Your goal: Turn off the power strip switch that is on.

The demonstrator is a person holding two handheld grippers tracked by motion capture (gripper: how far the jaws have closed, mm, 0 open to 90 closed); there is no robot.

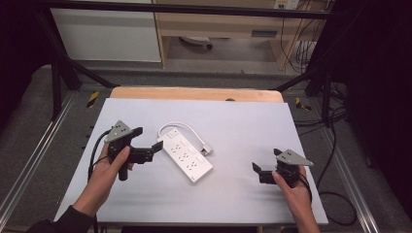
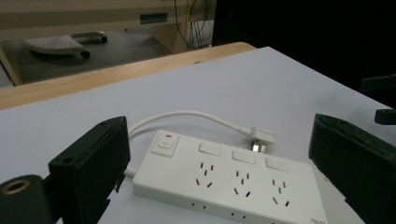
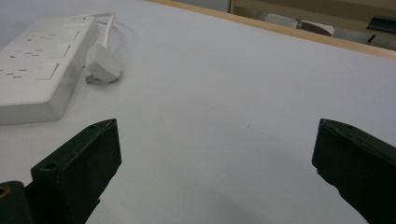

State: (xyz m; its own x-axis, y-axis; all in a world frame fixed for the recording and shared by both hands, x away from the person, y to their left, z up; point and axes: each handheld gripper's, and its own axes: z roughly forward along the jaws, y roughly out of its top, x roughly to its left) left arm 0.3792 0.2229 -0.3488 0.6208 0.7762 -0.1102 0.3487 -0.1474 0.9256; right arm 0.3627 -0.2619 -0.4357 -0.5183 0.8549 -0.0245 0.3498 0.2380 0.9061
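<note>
One white power strip [image 1: 186,157] lies flat near the middle of the pale table [image 1: 243,126], its cable [image 1: 180,127] looping round to the plug [image 1: 206,150] resting just beside it. Nearest it is the left gripper [image 1: 148,145], jaws wide and holding nothing, apparently just short of the strip's switch end. Well apart, toward the table's right edge, the right gripper [image 1: 256,171] is likewise spread wide over bare surface.

This looks like a lab or workshop set up for recording. A black metal frame [image 1: 58,53] stands around the surface [image 1: 243,126], which is covered by a white sheet. Loose cables [image 1: 301,46] hang by wooden shelving [image 1: 218,24] behind, above a grey carpeted floor [image 1: 29,126].
</note>
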